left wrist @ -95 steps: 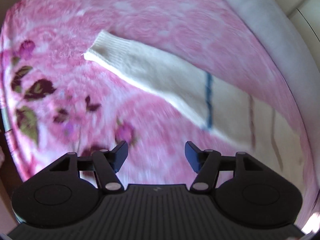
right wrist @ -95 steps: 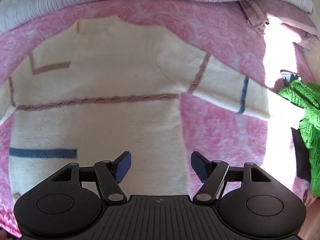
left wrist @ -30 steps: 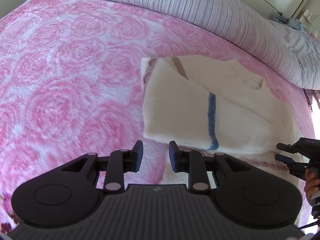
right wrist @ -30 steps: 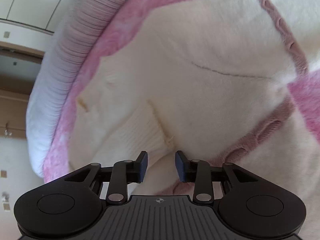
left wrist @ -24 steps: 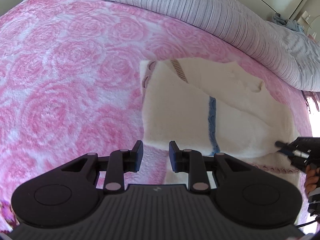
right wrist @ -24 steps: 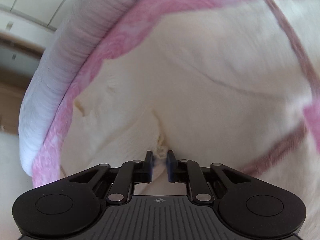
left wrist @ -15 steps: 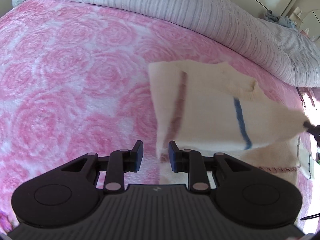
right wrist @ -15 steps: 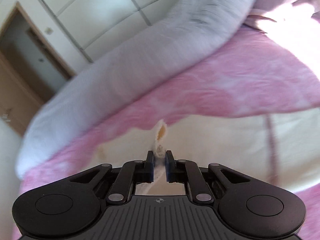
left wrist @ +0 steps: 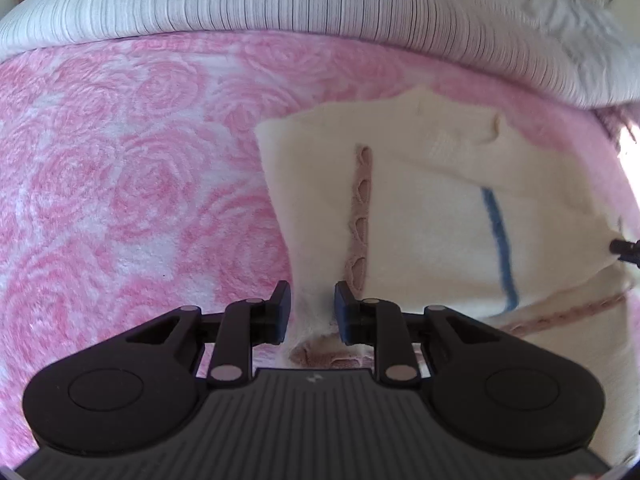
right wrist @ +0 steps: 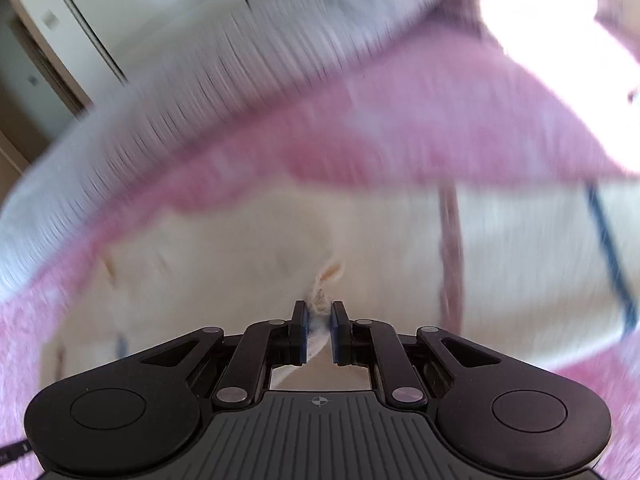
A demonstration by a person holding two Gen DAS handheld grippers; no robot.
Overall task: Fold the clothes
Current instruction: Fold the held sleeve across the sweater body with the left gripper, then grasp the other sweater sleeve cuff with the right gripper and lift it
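Note:
A cream knit sweater (left wrist: 432, 216) with a pink cable seam and a blue stripe lies on the pink rose blanket (left wrist: 120, 184). One sleeve is folded across its body. My left gripper (left wrist: 309, 312) is shut on the sweater's edge fold at the armpit, with fabric bunched between its pads. My right gripper (right wrist: 319, 334) is shut on the sleeve cuff (right wrist: 320, 304) and holds it lifted above the sweater body (right wrist: 240, 264). The right gripper's tip (left wrist: 624, 249) shows at the far right of the left wrist view, pulling the sleeve taut. The right wrist view is blurred by motion.
A grey striped duvet (left wrist: 280, 4) lies rolled along the far edge of the bed. White wardrobe doors (right wrist: 132, 8) stand behind it. Bright sunlight (right wrist: 552, 12) falls on the bed's right side.
My right gripper shut on the sleeve cuff, lifted it and is pulling the sleeve out to the right across the body. My left gripper stayed pinching the sweater's edge.

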